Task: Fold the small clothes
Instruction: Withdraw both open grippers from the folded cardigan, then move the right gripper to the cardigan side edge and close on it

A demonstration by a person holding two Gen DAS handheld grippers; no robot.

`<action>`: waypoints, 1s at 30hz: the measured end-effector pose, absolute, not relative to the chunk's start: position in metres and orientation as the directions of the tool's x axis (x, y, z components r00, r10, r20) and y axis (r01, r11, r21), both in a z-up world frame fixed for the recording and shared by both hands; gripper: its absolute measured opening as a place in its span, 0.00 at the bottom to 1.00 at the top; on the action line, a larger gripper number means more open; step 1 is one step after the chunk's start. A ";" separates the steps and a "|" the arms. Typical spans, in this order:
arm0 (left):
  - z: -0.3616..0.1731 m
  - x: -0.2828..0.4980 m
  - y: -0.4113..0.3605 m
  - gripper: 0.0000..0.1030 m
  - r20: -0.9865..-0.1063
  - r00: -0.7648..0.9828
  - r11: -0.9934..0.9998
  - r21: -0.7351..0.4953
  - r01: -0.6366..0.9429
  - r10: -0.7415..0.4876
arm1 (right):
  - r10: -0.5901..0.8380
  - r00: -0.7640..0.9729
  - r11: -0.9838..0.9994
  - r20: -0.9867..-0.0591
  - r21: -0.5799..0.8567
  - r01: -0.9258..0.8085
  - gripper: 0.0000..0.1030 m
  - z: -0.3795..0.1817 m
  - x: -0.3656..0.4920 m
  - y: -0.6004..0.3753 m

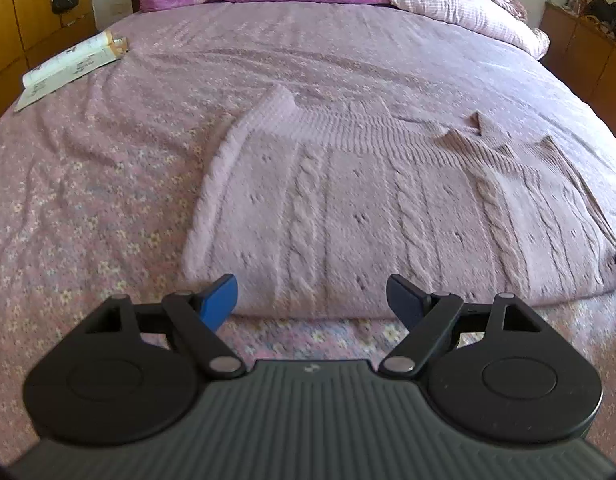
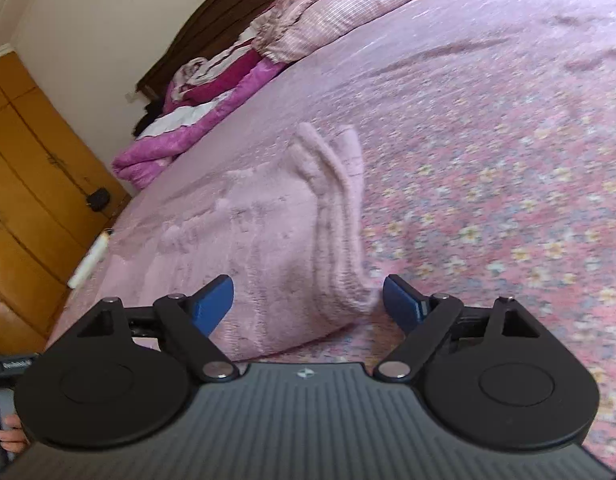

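A pale pink cable-knit sweater lies flat on the bed, near its front edge, on a pink floral bedspread. The left gripper hovers at the sweater's near hem, fingers apart with nothing between them. The right gripper hangs over the sweater's right corner, fingers spread and not pressing the knit. An open booklet rests at the bed's far left edge.
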State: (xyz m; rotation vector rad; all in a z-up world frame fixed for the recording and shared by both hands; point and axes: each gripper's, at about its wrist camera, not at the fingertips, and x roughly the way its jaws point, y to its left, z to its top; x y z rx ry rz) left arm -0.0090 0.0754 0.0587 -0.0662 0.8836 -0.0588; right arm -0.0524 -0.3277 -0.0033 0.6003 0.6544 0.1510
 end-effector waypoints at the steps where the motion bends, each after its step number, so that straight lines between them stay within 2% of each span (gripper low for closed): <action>1: 0.059 -0.011 0.074 0.80 -0.771 0.632 0.996 -0.082 0.028 -0.081 | 0.333 0.786 0.811 -0.521 0.584 0.043 0.85 -0.005 -0.050 -0.328; 15: 0.058 -0.025 0.053 0.80 -0.778 0.624 0.997 -0.055 0.056 -0.078 | 0.426 0.770 0.729 -0.475 0.684 0.018 0.88 -0.014 -0.025 -0.331; 21: 0.059 -0.027 0.049 0.80 -0.782 0.620 0.998 -0.039 0.053 -0.063 | 0.421 0.785 0.718 -0.455 0.695 0.018 0.87 -0.015 -0.021 -0.328; 22: 0.059 -0.028 0.049 0.80 -0.782 0.619 0.998 -0.039 0.052 -0.063 | 0.417 0.787 0.719 -0.454 0.695 0.020 0.84 -0.015 -0.021 -0.327; 26: 0.059 -0.029 0.050 0.80 -0.784 0.618 0.998 -0.040 0.048 -0.061 | 0.426 0.787 0.684 -0.446 0.728 0.042 0.63 -0.020 -0.019 -0.326; 30: 0.059 -0.030 0.050 0.80 -0.783 0.619 0.998 -0.034 0.045 -0.054 | 0.422 0.793 0.664 -0.440 0.745 0.061 0.57 -0.025 -0.019 -0.330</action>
